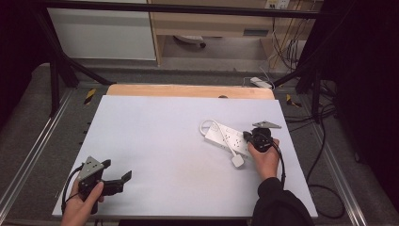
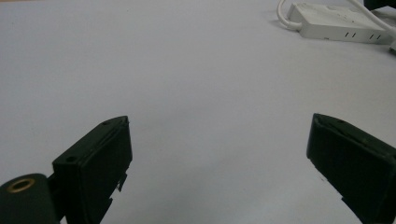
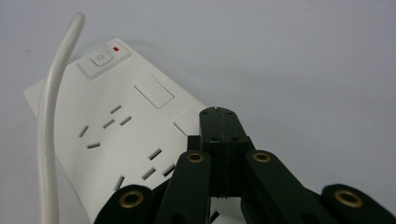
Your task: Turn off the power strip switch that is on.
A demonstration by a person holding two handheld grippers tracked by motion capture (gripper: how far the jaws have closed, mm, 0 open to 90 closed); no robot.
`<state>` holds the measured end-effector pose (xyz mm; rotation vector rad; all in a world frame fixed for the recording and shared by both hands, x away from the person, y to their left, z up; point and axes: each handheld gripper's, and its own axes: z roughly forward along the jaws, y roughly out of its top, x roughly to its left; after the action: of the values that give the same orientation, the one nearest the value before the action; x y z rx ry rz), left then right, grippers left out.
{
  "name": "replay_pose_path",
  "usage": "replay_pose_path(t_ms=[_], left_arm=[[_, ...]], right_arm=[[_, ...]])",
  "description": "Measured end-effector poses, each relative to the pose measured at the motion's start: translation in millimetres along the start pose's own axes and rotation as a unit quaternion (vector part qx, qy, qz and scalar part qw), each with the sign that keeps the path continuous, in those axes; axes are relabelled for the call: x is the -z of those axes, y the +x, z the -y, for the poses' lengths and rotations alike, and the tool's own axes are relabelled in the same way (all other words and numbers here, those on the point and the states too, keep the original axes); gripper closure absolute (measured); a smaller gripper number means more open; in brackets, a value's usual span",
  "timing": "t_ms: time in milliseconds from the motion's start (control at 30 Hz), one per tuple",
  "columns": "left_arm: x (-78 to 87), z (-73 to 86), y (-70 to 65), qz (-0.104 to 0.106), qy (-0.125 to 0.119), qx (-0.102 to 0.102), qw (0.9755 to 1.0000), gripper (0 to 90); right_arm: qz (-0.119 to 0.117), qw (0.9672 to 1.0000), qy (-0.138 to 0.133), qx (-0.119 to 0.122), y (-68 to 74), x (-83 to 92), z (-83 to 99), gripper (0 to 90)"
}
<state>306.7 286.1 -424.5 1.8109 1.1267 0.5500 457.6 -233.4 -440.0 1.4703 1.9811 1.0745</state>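
my right hand-held gripper (image 3: 218, 112) sits right over the white power strip (image 1: 227, 136), jaws pressed flat together with nothing between them, their joined tip hovering at or on the strip's face just short of its blank rectangular panel; i can't tell if it actually touches. the strip's long axis runs away from this gripper and off to its left, ending at the switch (image 3: 101, 59) with the red light, well ahead of the tip. the white cable (image 3: 49, 116) runs along the strip's left side. my left hand-held gripper (image 1: 115, 181) stands wide open and empty, well apart, the strip far ahead on its right across the desk (image 1: 155, 141). so the right is the nearer one.
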Motion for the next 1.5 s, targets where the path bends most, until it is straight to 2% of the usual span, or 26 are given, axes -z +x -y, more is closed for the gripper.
replay_pose_path(t_ms=[133, 400, 867, 933, 1300, 1500], left_arm=[[0.3, 0.1, -0.1, -0.001, 0.0, 0.0, 1.0, 6.8], [0.4, 0.2, 0.1, -0.001, 0.0, 0.0, 1.0, 6.8], [0.4, 0.2, 0.1, -0.002, 0.0, 0.0, 1.0, 6.8], [0.4, 0.2, 0.0, -0.002, 0.0, 0.0, 1.0, 6.8], [0.2, 0.3, 0.1, -0.001, 0.002, -0.001, 1.0, 6.8], [0.2, 0.3, 0.0, -0.002, 0.002, -0.002, 1.0, 6.8]], right_arm=[[-0.005, 1.0, -0.004, -0.005, 0.2, -0.3, 0.4, 90.0], [-0.008, 0.9998, -0.02, 0.003, 4.6, 1.4, -1.9, 90.0], [-0.021, 0.9994, -0.026, -0.006, 8.9, 3.0, -6.4, 89.5], [-0.025, 0.9993, -0.025, -0.011, 9.7, 3.0, -7.2, 88.9], [-0.035, 0.9991, -0.022, 0.001, 16.7, 3.1, -14.1, 82.0], [-0.039, 0.999, -0.023, -0.004, 18.4, 4.5, -16.7, 77.3]])
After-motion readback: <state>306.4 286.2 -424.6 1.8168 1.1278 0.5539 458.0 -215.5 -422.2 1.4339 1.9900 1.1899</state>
